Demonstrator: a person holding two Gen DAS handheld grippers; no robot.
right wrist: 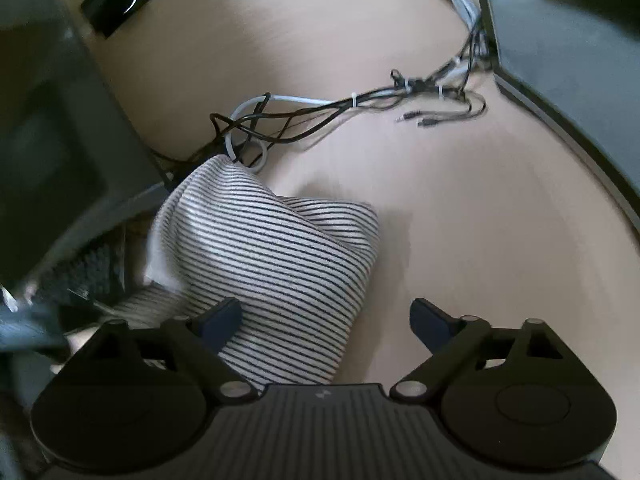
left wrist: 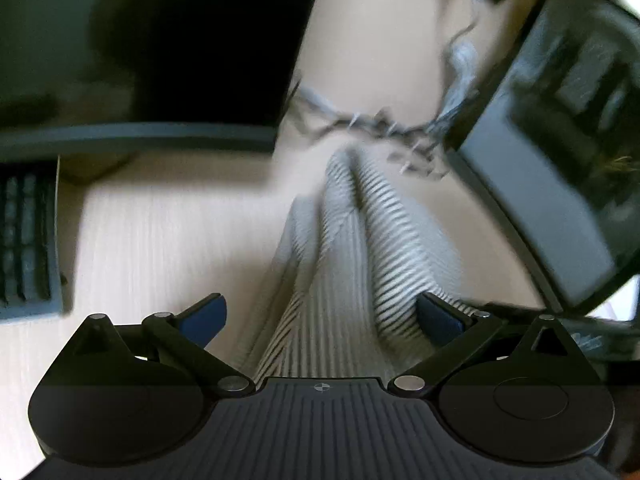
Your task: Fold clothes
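- Lying on a pale wooden desk (right wrist: 460, 240), a black-and-white striped garment (right wrist: 264, 264) sits bunched at centre left of the right wrist view.
- The right gripper (right wrist: 326, 320) has its jaws spread wide; the left fingertip (right wrist: 224, 316) overlaps the cloth's lower edge, the right one is over bare desk.
- The garment's long axis runs from the bottom centre up toward the upper left, ending by a tangle of cables (right wrist: 360, 100).
- In the blurred left wrist view, the left gripper (left wrist: 322, 316) is spread wide too, the striped garment (left wrist: 344, 260) rising between its fingers toward the frame's centre.
- A keyboard (left wrist: 28, 240) sits at the left edge, a monitor (left wrist: 560, 160) at right.
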